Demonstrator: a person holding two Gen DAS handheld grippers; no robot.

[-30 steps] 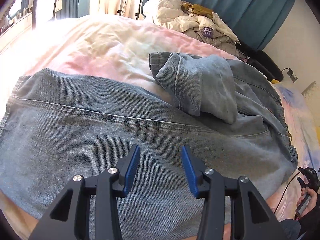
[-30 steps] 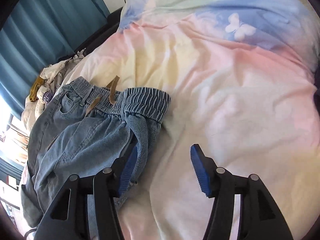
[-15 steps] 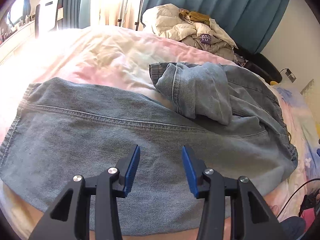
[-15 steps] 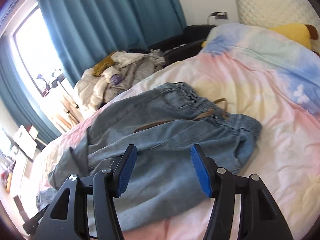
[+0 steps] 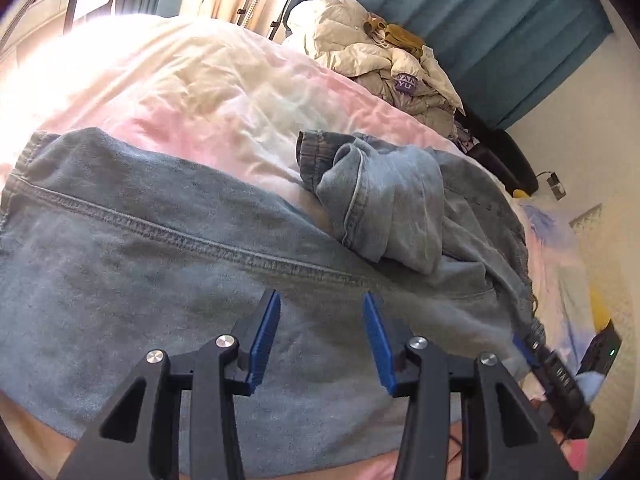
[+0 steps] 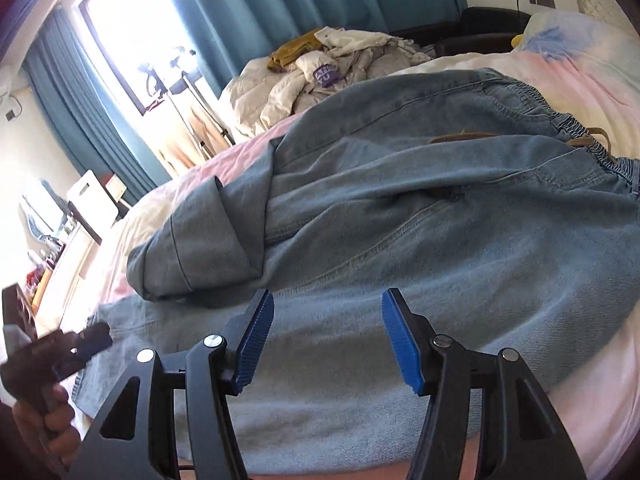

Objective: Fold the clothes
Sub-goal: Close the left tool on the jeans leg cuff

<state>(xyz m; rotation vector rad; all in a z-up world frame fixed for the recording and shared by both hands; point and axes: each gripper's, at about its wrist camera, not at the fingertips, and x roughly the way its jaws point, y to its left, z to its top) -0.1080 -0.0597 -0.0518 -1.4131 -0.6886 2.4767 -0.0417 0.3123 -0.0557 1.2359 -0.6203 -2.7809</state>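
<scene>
In the left wrist view, a pair of light blue jeans (image 5: 168,264) lies spread across the bed (image 5: 208,92), whose cover is washed in pink, cream and pale blue. The near leg runs flat along the near edge of the bed, its hem toward the left and a long stitched seam crossing it. Further right, the other leg (image 5: 384,204) is folded back on itself in a loose bundle lying on the upper part of the jeans. Beyond it, past the far edge of the bed, a heap of pale clothes (image 5: 372,52) sits in front of teal curtains (image 5: 500,20). The left tool (image 5: 320,340) hovers above the near leg with its blue pads apart and nothing between them; the denim under it is not gripped. At the right edge of this view the right tool (image 5: 536,348) shows as a dark blurred shape.

In the right wrist view, a hand (image 6: 48,428) at the left edge holds the handle of the left tool (image 6: 96,338). The folded leg (image 6: 200,240) lies just to the right of it, and the jeans (image 6: 460,240) stretch on to the elastic waistband (image 6: 576,136) toward the right end of the bed (image 6: 592,400), where a brown drawstring (image 6: 464,136) lies on the denim. The right tool (image 6: 328,340) hangs over the near part of the jeans, jaws parted about as wide as the left pair, empty. The clothes heap (image 6: 332,68) and the curtains (image 6: 280,4) stand behind.
</scene>
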